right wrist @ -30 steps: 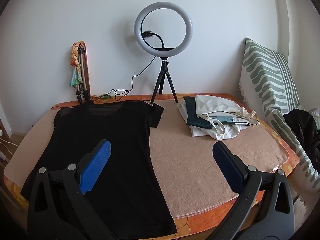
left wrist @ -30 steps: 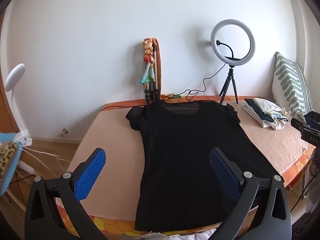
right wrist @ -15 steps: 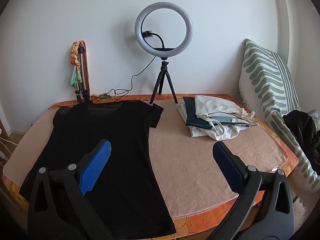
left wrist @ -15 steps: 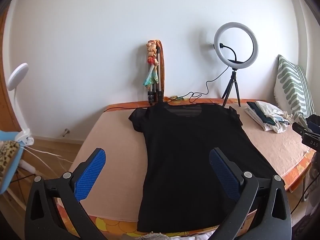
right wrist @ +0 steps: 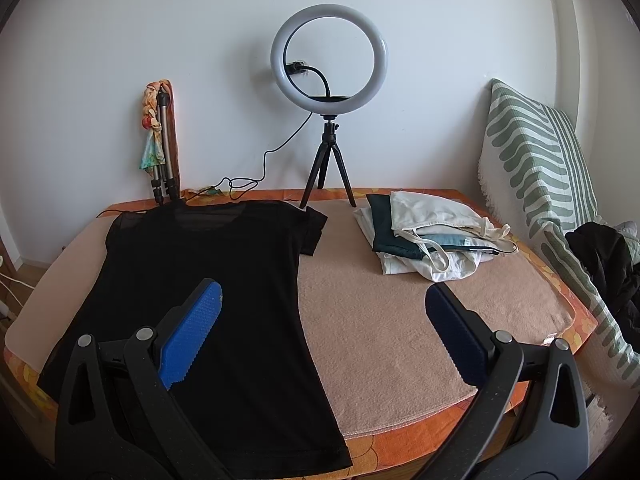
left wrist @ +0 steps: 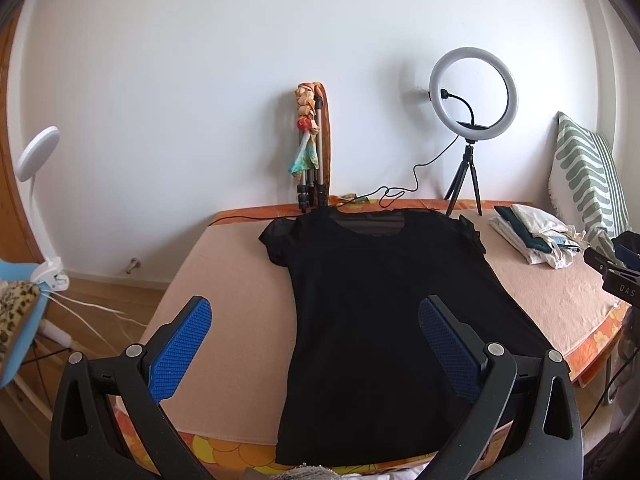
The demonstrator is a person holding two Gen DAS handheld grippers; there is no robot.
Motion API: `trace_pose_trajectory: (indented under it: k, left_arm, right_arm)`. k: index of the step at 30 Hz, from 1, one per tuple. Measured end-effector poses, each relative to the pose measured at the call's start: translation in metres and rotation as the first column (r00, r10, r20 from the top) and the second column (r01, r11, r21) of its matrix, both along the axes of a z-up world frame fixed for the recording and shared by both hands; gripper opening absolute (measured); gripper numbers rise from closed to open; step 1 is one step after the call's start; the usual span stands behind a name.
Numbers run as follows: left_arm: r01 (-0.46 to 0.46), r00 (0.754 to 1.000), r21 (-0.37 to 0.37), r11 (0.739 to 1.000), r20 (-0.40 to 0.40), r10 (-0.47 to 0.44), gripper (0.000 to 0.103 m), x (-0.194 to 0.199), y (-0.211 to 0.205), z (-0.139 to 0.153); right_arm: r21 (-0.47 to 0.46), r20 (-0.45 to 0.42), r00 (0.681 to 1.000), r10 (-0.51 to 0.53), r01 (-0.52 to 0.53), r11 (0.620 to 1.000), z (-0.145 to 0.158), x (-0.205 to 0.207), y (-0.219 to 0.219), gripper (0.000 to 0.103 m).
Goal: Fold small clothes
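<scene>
A black T-shirt point(left wrist: 384, 304) is laid flat and unfolded on the bench point(left wrist: 236, 304), which is covered by a peach towel over an orange flowered cloth. Its neckline is turned toward the wall and its hem lies at the near edge. The left tool point(left wrist: 316, 344) is held above the near edge with its blue-padded fingers point(left wrist: 182, 346) spread wide and nothing between them; the shirt's lower half is seen through the gap. The right tool point(right wrist: 324, 340) is likewise held spread and empty, its left finger over the shirt's right side and its right finger over bare towel. A stack of folded clothes point(right wrist: 428, 240) is seen to the right of the shirt, well apart from it. A ring light point(right wrist: 329, 52) on a small tripod is stood at the far edge by the wall.
</scene>
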State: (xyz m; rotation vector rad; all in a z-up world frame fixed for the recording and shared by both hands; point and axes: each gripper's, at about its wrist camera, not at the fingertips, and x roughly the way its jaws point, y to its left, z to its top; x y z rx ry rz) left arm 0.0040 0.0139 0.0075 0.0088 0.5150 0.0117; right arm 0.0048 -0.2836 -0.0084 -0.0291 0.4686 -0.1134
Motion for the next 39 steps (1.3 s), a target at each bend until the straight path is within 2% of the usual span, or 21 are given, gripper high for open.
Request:
trace_pose_trajectory:
  k: [39]
  left_arm:
    - [-0.002,1.000,-0.002,1.000,0.014,0.002,0.103,-0.0044,-0.0018,0.0019]
  right_arm:
    - [-0.008,0.000,1.000,0.000,0.000,1.000,0.0028,0.0001,0.0016,0.103]
